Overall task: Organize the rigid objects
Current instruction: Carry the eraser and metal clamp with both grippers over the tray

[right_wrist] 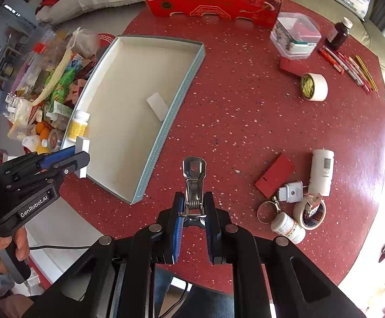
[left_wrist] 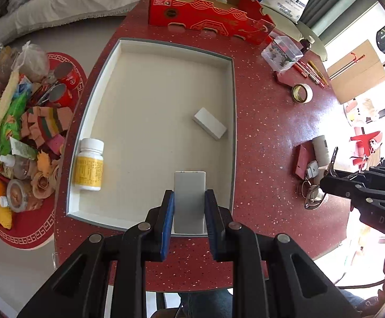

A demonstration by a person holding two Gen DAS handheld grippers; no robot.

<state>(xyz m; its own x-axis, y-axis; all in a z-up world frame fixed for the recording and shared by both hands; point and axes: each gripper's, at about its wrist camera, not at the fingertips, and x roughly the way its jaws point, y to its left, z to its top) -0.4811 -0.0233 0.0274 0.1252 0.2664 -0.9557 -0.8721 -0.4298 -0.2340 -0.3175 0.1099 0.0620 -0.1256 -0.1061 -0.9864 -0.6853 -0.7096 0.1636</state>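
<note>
1. Left wrist view: the left gripper [left_wrist: 189, 209] is clamped on a flat grey-white rectangular block [left_wrist: 189, 201], whose two long sides are pressed between the blue pads [left_wrist: 167, 222]. The block stands up past the fingertips and hangs over the near edge of the shallow white rectangular tray with a grey-blue rim [left_wrist: 233, 132].
2. In that tray a white pill bottle with a yellow label [left_wrist: 89, 165] lies on its side against the left wall, well apart from the held block, and a small white rectangular box [left_wrist: 209, 123] lies near the right wall, further in.
3. The tray sits on a round red speckled table [left_wrist: 266, 137]; an open red printed cardboard box [left_wrist: 208, 17] stands just beyond the tray's far end.
4. Right wrist view: the right gripper [right_wrist: 193, 206] is closed on a shiny metal spring clip [right_wrist: 193, 182], pinched at its hinged handle, with the flat clamp end sticking out ahead of the fingertips.
5. The clip hangs above bare table, just right of the tray's near right corner and outside it.
6. To the right of the clip lie a flat red card [right_wrist: 273, 175], a white cylinder [right_wrist: 322, 171] and a roll of white tape [right_wrist: 314, 87].
</note>
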